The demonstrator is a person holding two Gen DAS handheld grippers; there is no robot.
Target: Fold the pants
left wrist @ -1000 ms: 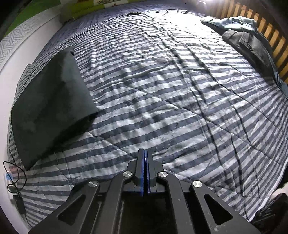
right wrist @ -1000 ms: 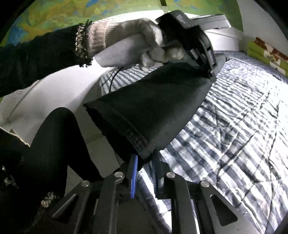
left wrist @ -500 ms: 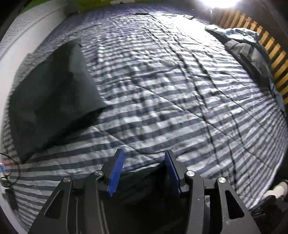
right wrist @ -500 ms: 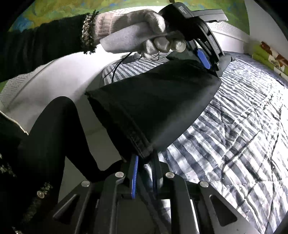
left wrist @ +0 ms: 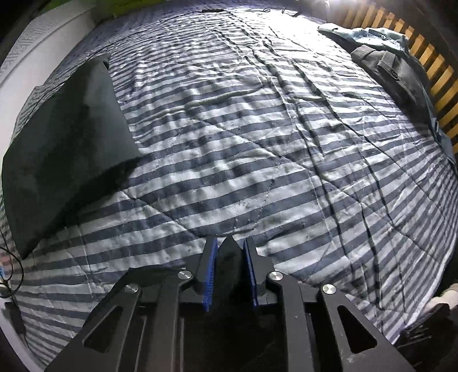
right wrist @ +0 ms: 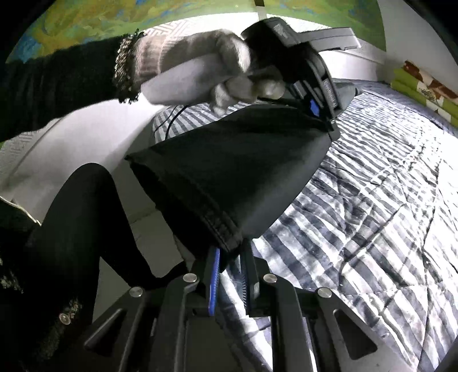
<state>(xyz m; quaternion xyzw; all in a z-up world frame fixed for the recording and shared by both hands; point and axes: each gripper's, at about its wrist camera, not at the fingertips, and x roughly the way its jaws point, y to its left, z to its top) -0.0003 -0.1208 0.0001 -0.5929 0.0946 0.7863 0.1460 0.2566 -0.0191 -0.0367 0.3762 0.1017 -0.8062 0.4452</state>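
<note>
pants (right wrist: 229, 177): black, hem edge held up off the striped quilt (left wrist: 257, 137), stretched between both grippers
left gripper (left wrist: 230, 248): jaws narrow, pinching a corner of the pants
right gripper (right wrist: 231, 251): clamped on the hem
other clothes (left wrist: 389, 65): piled by the wooden slats (left wrist: 429, 60)

Bed (left wrist: 257, 148) fills most of the left wrist view, covered by a blue-and-white striped quilt (left wrist: 286, 200), wrinkled, quilted in diagonal seams. Wooden slatted headboard (left wrist: 423, 51) along the far right edge. White wall (right wrist: 94, 126) beside the bed, patterned band on it; green-yellow mural (right wrist: 120, 14) above. Strong light washes out the far end of the quilt. Pale floor (right wrist: 148, 229) below the bed edge.
</note>
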